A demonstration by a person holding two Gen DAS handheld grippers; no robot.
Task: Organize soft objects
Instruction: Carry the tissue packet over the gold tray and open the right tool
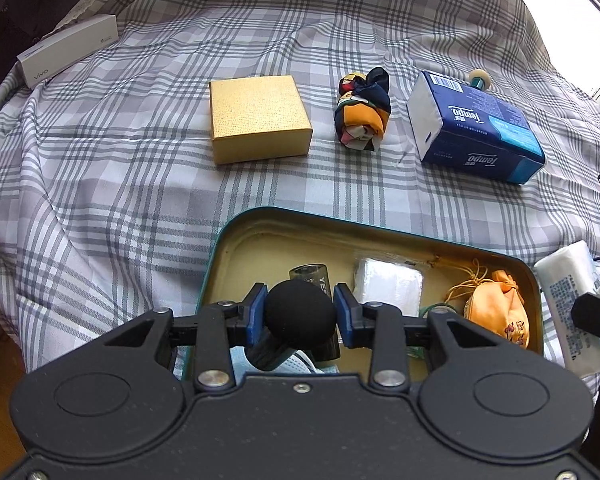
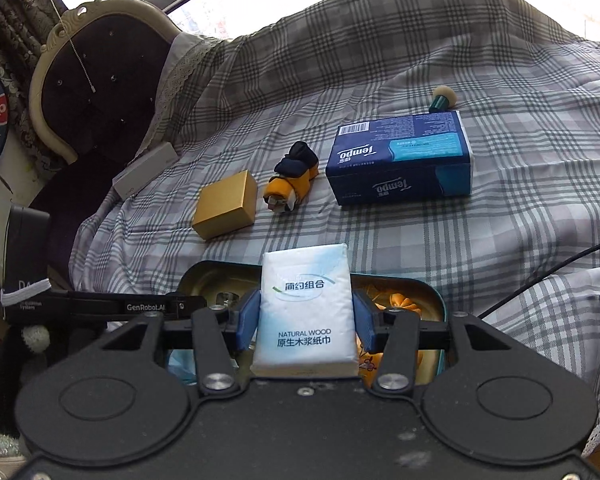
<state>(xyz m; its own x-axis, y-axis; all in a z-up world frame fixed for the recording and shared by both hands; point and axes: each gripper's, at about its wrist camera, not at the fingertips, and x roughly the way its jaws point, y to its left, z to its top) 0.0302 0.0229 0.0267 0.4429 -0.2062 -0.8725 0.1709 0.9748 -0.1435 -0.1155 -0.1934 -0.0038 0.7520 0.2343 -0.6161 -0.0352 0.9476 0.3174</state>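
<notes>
My left gripper [image 1: 300,312] is shut on a black foam ball on a dark handle [image 1: 299,313], held over the near end of a teal tin [image 1: 220,240] lying open on the plaid sheet. Inside the tin lie a white tissue pack [image 1: 388,285], an orange pouch [image 1: 496,308], a glass cylinder [image 1: 310,276] and some light blue fabric [image 1: 300,364]. My right gripper [image 2: 305,316] is shut on a white tissue pack [image 2: 306,308], above the tin [image 2: 428,284]. That held tissue pack [image 1: 572,296] also shows at the right of the left wrist view.
On the plaid sheet [image 1: 100,160] beyond the tin lie a gold box [image 1: 258,118], a knotted colourful cloth bundle [image 1: 362,110], a blue Tempo tissue box [image 1: 476,128] and a small teal-handled brush [image 1: 478,78]. A white vivo box [image 1: 68,50] lies far left. A padded headboard [image 2: 92,92] stands behind.
</notes>
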